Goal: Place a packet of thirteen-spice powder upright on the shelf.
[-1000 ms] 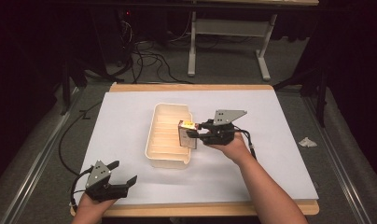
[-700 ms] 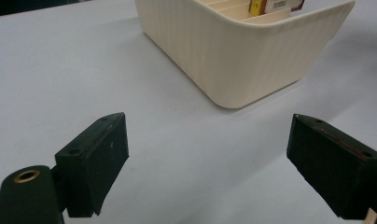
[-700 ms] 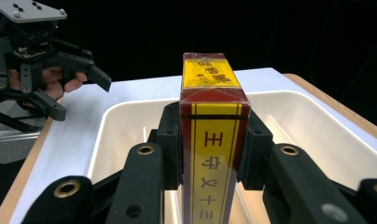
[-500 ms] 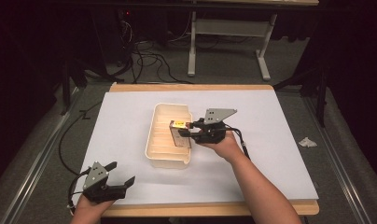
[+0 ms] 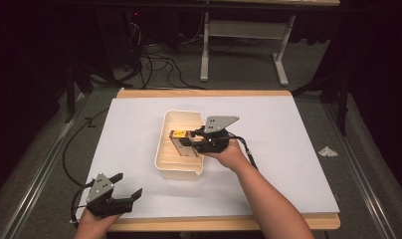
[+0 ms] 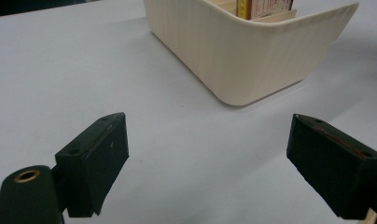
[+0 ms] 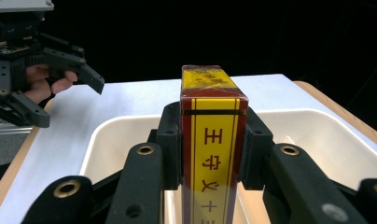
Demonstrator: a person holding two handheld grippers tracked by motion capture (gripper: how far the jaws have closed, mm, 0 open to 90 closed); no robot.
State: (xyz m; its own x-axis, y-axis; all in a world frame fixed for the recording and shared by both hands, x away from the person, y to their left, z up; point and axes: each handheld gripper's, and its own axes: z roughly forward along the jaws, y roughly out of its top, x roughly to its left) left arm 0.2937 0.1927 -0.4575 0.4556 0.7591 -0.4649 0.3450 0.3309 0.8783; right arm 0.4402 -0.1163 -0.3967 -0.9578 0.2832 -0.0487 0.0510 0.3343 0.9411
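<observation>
Yellow-and-red box (image 7: 213, 140), wrapped in clear film, clamped between the pads of the right gripper (image 5: 196, 140) and held over the cream tub (image 5: 164, 160), lying roughly level with its yellow end pointing left in the high view. Seen edge-on in the right gripper view, dark characters running down the yellow face, black jaws pressed flat on both red sides. Tub set near the middle of the white sheet (image 5: 288, 149), ribbed inside, on the wooden table (image 5: 224, 224). Left gripper (image 5: 124, 195) at the near left corner of the sheet, well apart from the tub, jaws spread wide with nothing between them, bare white sheet under them in the left gripper view.
</observation>
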